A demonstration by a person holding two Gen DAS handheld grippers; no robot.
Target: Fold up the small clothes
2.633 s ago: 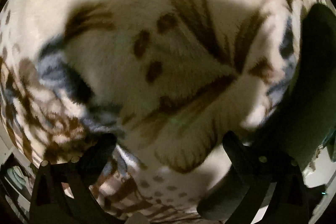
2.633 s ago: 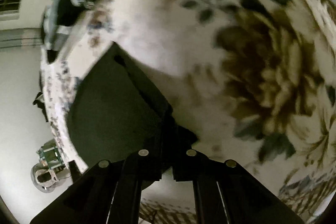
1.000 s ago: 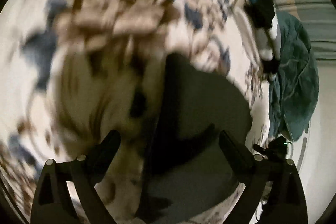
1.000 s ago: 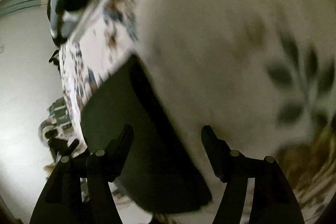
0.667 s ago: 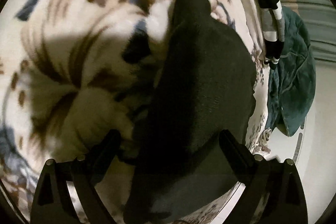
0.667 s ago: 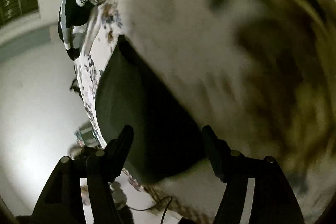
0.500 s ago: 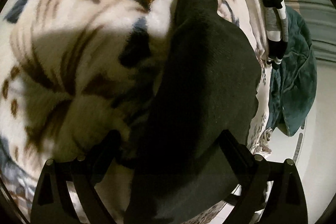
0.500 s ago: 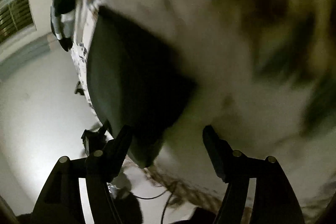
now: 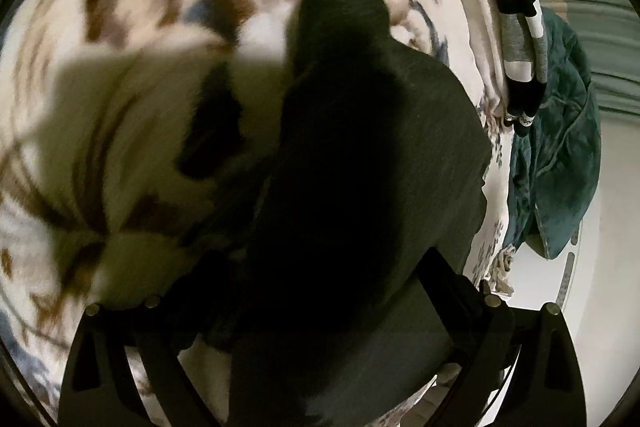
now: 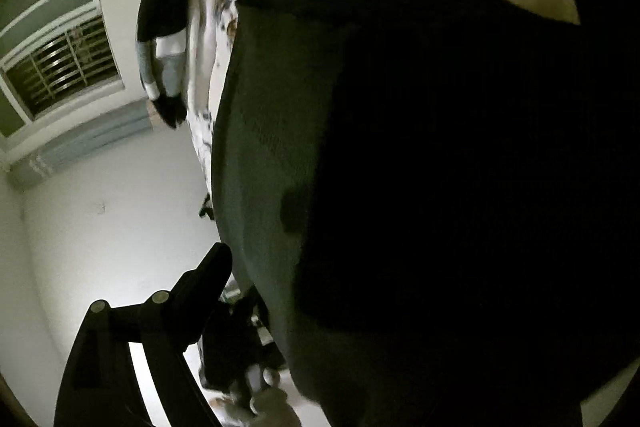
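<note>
Floral-blanketed bed [image 9: 132, 39] under a dark garment [image 9: 360, 167], striped socks [image 9: 516, 39] beyond.

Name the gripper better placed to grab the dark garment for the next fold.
Left, probably. The left gripper is open with both jaws straddling the dark garment on the floral blanket. Only one jaw of the right gripper shows.

- The left gripper [image 9: 320, 267] has matte black, angular plastic fingers [image 9: 452, 279], each arm carrying two round silver screw heads.
- The right gripper [image 10: 360, 267] looks identical, though only one black finger [image 10: 208, 275] is visible.
</note>
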